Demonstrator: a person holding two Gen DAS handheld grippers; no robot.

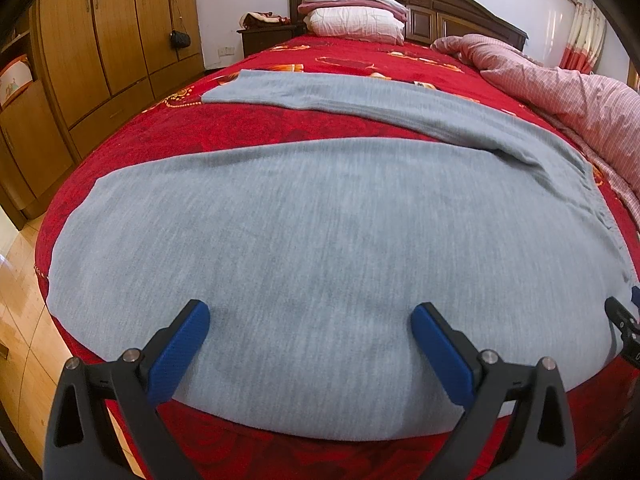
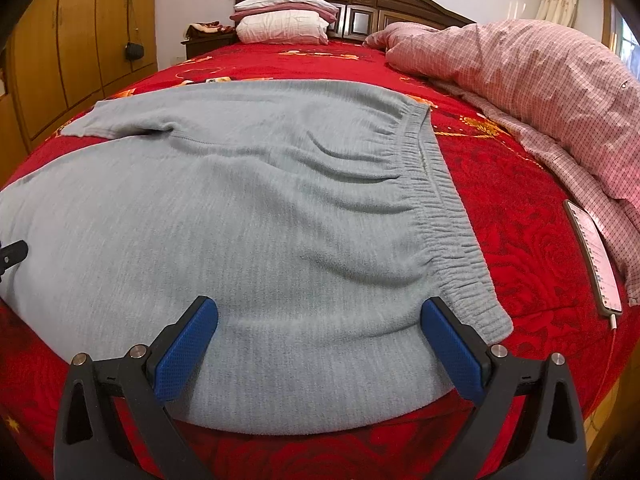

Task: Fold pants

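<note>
Lying flat: grey pants (image 1: 320, 240) spread across the near end of a bed covered with a red floral bedspread (image 1: 168, 136).
Pants layout: the near leg runs along the bed's front edge toward the left; the second leg (image 1: 304, 92) angles away behind it, with a wedge of red cover showing between them.
Waistband: the gathered elastic waistband (image 2: 436, 184) sits at the right side of the garment, ruffled, with soft creases running from it into the seat.
Left tongs (image 1: 310, 318): spread wide, blue pads (image 1: 188, 348) apart — over the near leg fabric, nothing pinched; contact with the cloth cannot be judged.
Right tongs (image 2: 320, 312): spread wide, blue-padded fingers over the hip area, the right-hand finger (image 2: 452, 348) just beside the near end of the waistband; nothing pinched.
Cross-view: part of the other tool appears at the right margin of the left wrist view and at the left margin of the right wrist view.
Bedding: a pink checked quilt (image 2: 520, 68) is bunched along the right side of the bed; stacked pillows (image 2: 284, 20) lie against the dark wooden headboard (image 2: 384, 0).
Other item: a phone (image 2: 592, 252) — screen lit, cable attached — lies on the bedspread between the pants and the quilt.
Room: a wooden wardrobe (image 1: 100, 40) stands to the left.
</note>
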